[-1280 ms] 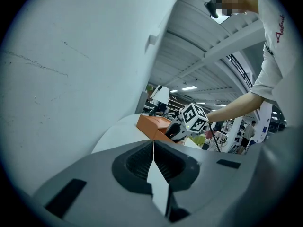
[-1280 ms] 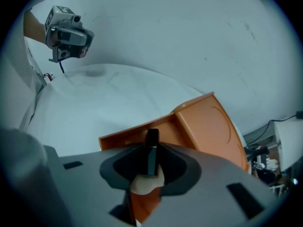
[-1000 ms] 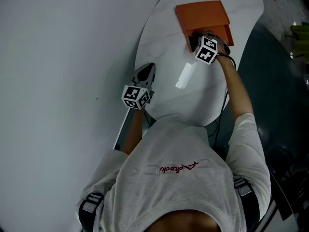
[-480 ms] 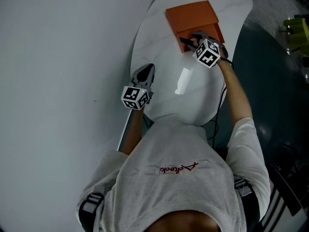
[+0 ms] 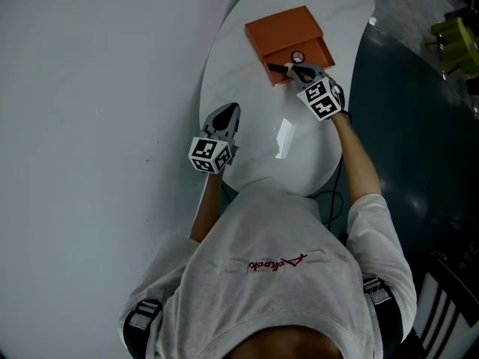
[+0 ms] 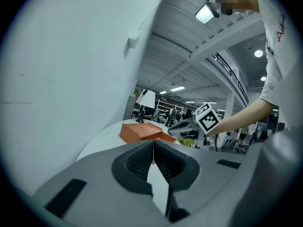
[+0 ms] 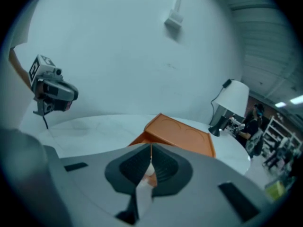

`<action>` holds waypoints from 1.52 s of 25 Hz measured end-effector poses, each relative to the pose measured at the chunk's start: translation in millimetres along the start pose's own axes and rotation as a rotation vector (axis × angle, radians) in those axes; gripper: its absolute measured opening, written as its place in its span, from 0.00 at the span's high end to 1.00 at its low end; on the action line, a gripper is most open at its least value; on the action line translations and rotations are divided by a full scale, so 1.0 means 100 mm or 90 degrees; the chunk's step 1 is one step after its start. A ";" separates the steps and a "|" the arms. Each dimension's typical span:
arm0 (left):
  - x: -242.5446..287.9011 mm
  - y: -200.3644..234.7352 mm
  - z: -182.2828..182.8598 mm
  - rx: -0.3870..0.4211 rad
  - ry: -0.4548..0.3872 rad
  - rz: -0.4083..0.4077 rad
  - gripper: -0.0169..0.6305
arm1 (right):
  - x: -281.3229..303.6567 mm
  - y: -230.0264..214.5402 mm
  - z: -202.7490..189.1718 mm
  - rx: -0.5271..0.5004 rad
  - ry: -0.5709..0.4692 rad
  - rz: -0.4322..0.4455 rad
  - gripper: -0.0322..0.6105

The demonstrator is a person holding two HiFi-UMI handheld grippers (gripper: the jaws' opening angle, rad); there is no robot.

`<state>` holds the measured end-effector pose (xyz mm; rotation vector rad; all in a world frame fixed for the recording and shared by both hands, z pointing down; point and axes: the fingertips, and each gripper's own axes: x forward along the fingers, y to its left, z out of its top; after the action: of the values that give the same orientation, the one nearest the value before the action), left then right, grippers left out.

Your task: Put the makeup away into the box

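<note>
Beyond the orange box (image 7: pixel 182 137) stands a white lamp (image 7: pixel 234 100).

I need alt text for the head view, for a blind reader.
Seen from above, a person holds the shut right gripper at the open drawer of an orange box on a white table. The shut left gripper hovers at the table's left edge.

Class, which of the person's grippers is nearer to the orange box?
Right. The right gripper is at the orange box's open front; the left gripper is apart from it, at the table's left edge.
</note>
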<state>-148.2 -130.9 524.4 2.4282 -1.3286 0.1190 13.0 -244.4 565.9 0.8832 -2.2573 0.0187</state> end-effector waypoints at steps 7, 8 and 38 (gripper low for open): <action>0.19 -0.31 0.08 0.018 0.000 -0.047 0.95 | -0.81 -0.31 -0.18 0.258 -0.121 -0.120 0.92; 0.22 -0.38 0.09 0.021 -0.002 -0.057 0.95 | -0.94 -0.31 -0.26 0.274 -0.126 -0.135 0.92; -0.06 -1.56 0.24 0.091 -0.044 -0.136 0.95 | -2.52 0.51 -0.83 0.349 -0.169 -0.260 0.92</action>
<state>-25.3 -58.5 457.4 2.6998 -1.1136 0.0769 164.1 -36.2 484.2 1.7120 -2.3009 0.3667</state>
